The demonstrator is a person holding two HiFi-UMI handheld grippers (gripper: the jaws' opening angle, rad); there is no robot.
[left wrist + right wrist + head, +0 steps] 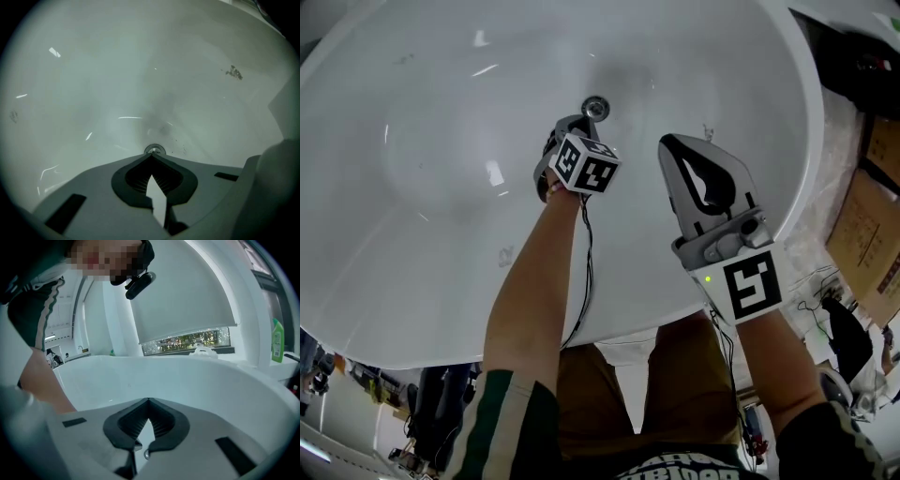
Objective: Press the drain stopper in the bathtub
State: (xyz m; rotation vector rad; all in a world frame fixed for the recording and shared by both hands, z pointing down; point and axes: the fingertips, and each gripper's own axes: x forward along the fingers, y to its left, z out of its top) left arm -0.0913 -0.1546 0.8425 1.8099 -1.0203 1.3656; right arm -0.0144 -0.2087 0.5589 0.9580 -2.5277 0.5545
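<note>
The round metal drain stopper (595, 106) sits in the floor of the white bathtub (412, 169). My left gripper (578, 121) points down at it, jaws shut and empty, tips just short of the stopper. In the left gripper view the stopper (154, 150) peeks out right beyond the closed tips of the left gripper (151, 155). My right gripper (668, 142) hangs higher over the tub to the right of the drain, shut on nothing. The right gripper view shows the right gripper (148, 400) aimed across the tub wall (197, 380).
The tub rim (811, 141) curves along the right. Cardboard boxes (862, 230) and cables (811, 305) lie on the floor beyond it. A green bottle (277, 340) stands by the window (187, 340). A dark smudge (233, 72) marks the tub's side.
</note>
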